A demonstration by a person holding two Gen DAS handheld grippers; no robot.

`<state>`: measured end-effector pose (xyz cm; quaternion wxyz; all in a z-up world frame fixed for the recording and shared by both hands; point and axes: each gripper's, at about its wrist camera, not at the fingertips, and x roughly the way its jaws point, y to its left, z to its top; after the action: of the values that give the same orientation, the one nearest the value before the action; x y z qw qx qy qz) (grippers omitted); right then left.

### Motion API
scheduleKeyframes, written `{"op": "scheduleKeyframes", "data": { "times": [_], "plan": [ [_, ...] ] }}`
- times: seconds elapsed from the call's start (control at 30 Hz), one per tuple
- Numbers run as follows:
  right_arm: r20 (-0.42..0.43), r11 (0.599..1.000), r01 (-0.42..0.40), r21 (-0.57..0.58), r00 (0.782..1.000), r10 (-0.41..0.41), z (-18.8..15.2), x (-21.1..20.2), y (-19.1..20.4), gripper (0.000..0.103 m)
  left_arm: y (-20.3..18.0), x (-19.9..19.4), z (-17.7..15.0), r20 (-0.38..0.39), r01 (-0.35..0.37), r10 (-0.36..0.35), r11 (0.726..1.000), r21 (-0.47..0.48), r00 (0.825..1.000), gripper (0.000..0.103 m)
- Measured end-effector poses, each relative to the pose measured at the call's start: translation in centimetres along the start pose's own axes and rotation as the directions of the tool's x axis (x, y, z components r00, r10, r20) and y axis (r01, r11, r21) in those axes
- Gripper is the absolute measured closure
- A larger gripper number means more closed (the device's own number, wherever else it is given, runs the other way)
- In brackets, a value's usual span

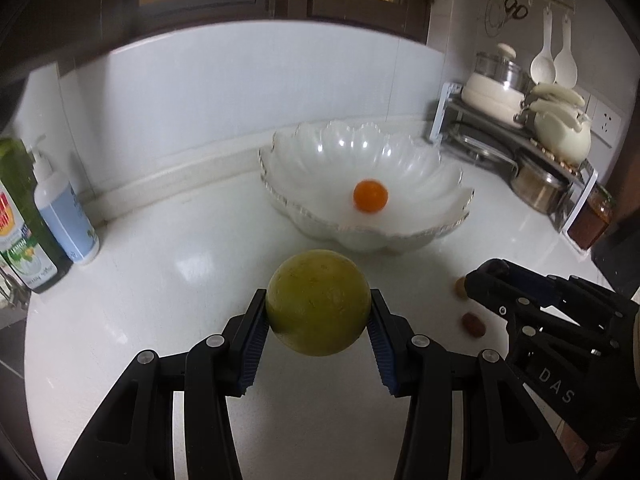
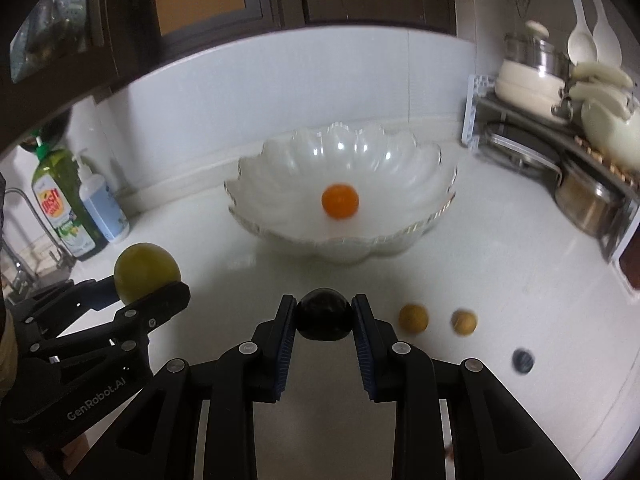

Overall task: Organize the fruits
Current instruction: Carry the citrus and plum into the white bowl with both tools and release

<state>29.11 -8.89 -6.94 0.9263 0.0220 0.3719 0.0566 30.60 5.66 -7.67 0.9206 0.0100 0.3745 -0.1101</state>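
Left gripper (image 1: pixel 318 320) fingers clamp one green fruit (image 1: pixel 318 302); right gripper (image 2: pixel 324 320) fingers pinch one black fruit (image 2: pixel 324 314). One orange fruit (image 2: pixel 340 201) lies in the bowl (image 2: pixel 280 168); in front of the bowl, three small fruits (image 2: pixel 413 318) on the table (image 2: pixel 500 264).

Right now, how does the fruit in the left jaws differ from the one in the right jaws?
The green fruit in the left gripper is yellow-green with a dull, speckled skin; the dark fruit in the right gripper is nearly black and glossy. The green fruit is clearly bigger, so the left jaws stand wider than the right jaws. Both are round and clamped between the blue pads.
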Motion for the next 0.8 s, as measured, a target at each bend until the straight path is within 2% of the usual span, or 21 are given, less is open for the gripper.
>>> {"op": "scheduleKeyframes", "data": {
  "times": [0.27, 0.47, 0.8],
  "plan": [
    [0.060, 0.999, 0.000, -0.034, 0.998, 0.002, 3.0, -1.3, -1.2, 0.073, -1.2, -1.6, 2.8, 0.086, -0.038, 0.036, 0.999, 0.016, 0.996, 0.056],
    [0.083, 0.999, -0.014, -0.037, 0.996, 0.017, 5.2, -0.8, -2.0, 0.073, -1.7, -1.8, 5.2, 0.123, -0.051, 0.045, 0.998, 0.041, 0.991, 0.056],
    [0.084, 0.999, -0.005, -0.043, 0.996, 0.009, 9.4, 1.5, -3.1, 0.073, -2.3, 1.4, 9.5, 0.102, -0.040, 0.032, 0.996, 0.079, 0.994, 0.056]
  ]
}}
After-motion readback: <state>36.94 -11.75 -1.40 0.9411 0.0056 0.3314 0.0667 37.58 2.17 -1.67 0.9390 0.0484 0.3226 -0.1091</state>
